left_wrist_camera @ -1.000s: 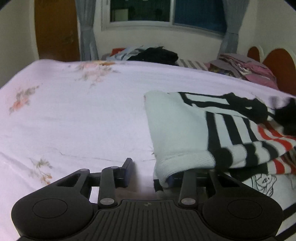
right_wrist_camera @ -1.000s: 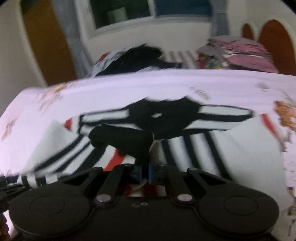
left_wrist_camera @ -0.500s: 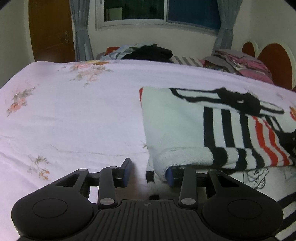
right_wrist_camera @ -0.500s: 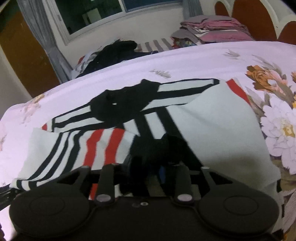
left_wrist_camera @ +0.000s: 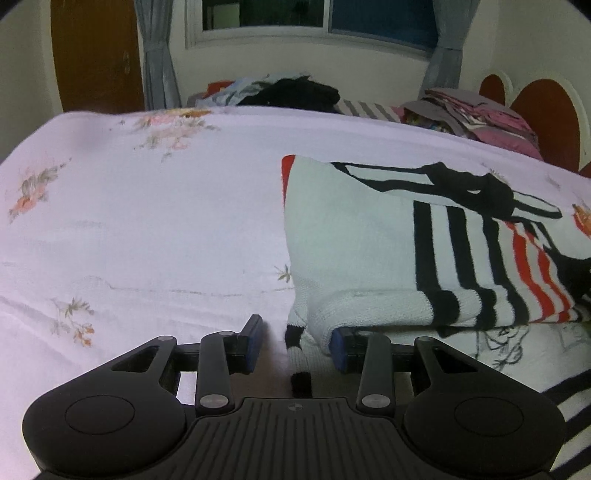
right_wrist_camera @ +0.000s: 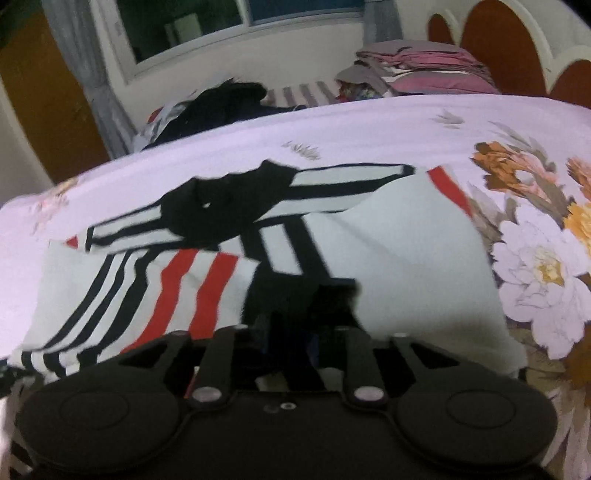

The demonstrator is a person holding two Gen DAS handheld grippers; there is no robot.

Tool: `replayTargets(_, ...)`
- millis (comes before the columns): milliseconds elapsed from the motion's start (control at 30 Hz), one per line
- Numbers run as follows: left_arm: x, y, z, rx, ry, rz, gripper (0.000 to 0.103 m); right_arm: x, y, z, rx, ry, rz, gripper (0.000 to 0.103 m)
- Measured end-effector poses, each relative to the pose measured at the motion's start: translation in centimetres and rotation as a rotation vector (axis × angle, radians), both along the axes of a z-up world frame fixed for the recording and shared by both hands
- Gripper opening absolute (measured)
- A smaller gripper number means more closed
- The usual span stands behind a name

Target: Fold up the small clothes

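We see a big bed with a pale pink sheet that has flowers on it. The sweater lies on the bed, and we tell every place from it. It is white with black and red stripes, and one side is folded over the middle. Its black collar sits on the far side, toward the window.

Past the sweater, at the far edge of the bed, is a heap of dark clothes. Near that heap, closer to the round headboard, is a stack of folded pink and grey clothes.

Our left claw is at the near corner of the sweater. Its fingers are spread apart. A black and white cuff hangs down between them, and the blue pad of one finger sits under the rolled hem. The other finger rests on the sheet just beside the sweater.

Our right claw is at the near edge of the sweater, over a dark bit of cloth. It is dark and blurry there, so we cannot tell if it is clenched or let go.
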State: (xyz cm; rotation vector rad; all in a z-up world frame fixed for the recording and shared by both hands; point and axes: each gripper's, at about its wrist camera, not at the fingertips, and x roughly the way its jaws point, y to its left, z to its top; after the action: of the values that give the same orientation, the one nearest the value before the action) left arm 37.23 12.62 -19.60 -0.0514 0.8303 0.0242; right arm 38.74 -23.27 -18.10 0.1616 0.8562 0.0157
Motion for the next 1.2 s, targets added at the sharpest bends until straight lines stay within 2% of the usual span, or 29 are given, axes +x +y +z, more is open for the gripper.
replayTargets(100, -0.6, -0.5, 0.9, 0.005, 0.029, 0.002, 0.038, 0.0, -0.5, -0.2, 0.027, 0.012, 0.001, 0.024)
replayTargets(167, -1.3, -0.7, 1.9, 0.012, 0.024, -0.001, 0.038, -0.1, -0.8, -0.2, 0.032, 0.012, -0.005, 0.026)
replayTargets(233, -2.3, -0.4, 3.1, -0.017, 0.005, 0.002, 0.039, -0.1, -1.1, 0.0, 0.035, 0.003, -0.013, 0.030)
replayTargets(300, -3.2, 0.1, 4.2, -0.037, -0.012, 0.018, 0.054, -0.1, -1.4, 0.2, 0.051, 0.000, -0.016, 0.035)
replayTargets(333, -3.6, 0.5, 4.7, -0.050, -0.027, 0.031, 0.071, -0.1, -1.6, 0.2, 0.063, 0.002, -0.015, 0.040)
replayTargets(367, -3.8, 0.7, 5.2, -0.064, -0.044, 0.042, 0.074, -0.1, -1.6, 0.2, 0.074, 0.003, -0.010, 0.045)
replayTargets(467, -3.1, 0.9, 6.5, -0.097, -0.073, 0.033, 0.074, 0.1, -1.5, -0.1, 0.072, 0.009, -0.002, 0.046)
replayTargets(600, 0.8, 0.3, 5.9, -0.107, -0.074, 0.040, 0.074, 0.7, -1.6, -0.5, 0.077, 0.016, -0.015, 0.039)
replayTargets(667, 2.9, -0.3, 5.1, -0.122, -0.065, 0.039, 0.074, 0.9, -1.7, -0.4, 0.078, 0.012, -0.021, 0.021)
replayTargets(833, 6.9, -2.6, 3.2, -0.091, -0.047, -0.002, 0.074, 1.5, -1.0, -0.3, 0.029, 0.004, 0.019, 0.010)
replayTargets(967, 9.2, -2.7, 1.9, -0.079, -0.042, 0.031, 0.074, 0.9, -0.1, 1.2, -0.075, -0.114, 0.053, 0.007)
replayTargets(1033, 10.0, -2.2, 1.2, -0.080, -0.036, 0.051, 0.074, 1.0, -0.1, 1.4, -0.125, -0.137, 0.050, 0.007)
replayTargets(1100, 10.7, -1.9, 0.3, -0.078, -0.018, 0.070, 0.074, 1.7, -0.7, 0.5, -0.144, -0.089, 0.041, 0.007)
replayTargets(1167, 11.3, -1.5, -0.9, -0.092, 0.016, 0.081, 0.074, 2.4, -1.3, -0.9, -0.112, -0.011, 0.032, 0.007)
replayTargets(1200, 11.4, -1.3, -1.4, -0.107, 0.021, 0.085, 0.074, 2.3, -1.5, -1.1, -0.100, -0.017, 0.030, 0.007)
